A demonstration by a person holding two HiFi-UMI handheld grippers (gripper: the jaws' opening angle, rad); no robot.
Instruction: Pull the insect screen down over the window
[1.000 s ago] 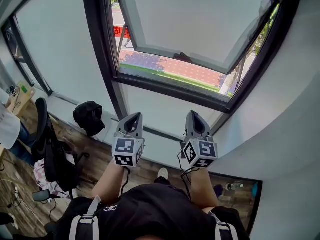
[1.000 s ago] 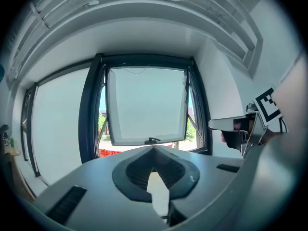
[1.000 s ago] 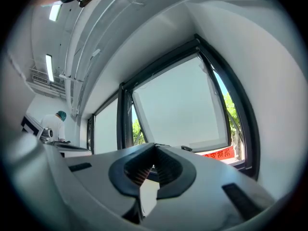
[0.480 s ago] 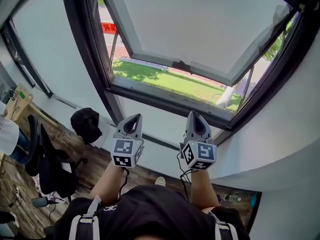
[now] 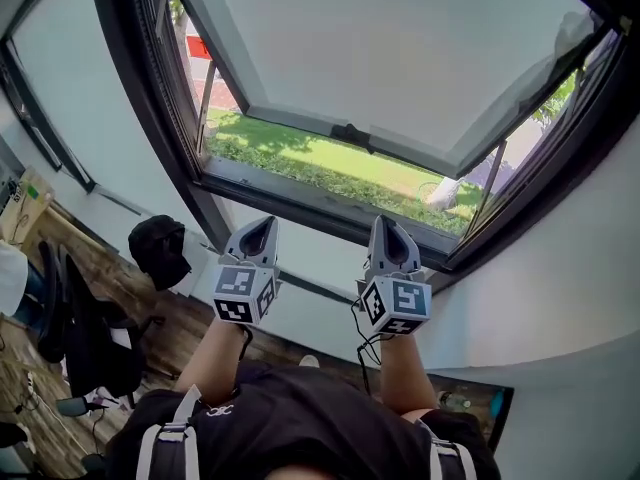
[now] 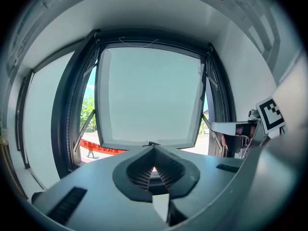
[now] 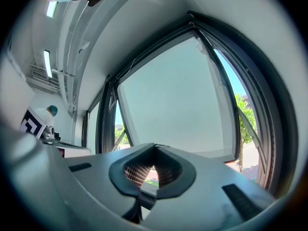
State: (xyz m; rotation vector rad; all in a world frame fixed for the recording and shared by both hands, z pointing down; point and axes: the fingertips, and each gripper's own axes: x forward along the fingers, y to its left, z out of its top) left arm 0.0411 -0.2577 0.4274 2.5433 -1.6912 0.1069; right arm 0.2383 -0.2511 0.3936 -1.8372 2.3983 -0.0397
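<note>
Left gripper point(image 5: 260, 230) and right gripper point(image 5: 387, 230), jaws pressed together on nothing, sit side by side below the window point(image 5: 300, 190); its crosswise top rail point(image 6: 154, 41) lies above, neither nearer

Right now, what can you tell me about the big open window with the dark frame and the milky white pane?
The big open window is a pale, milky-looking pane in a dark frame. It tilts outward at the bottom, propped by thin metal stays at both sides. A small dark handle sits midway along its lower edge. Green grass shows through the gap below. The left gripper and right gripper are short of it, not touching.
</note>
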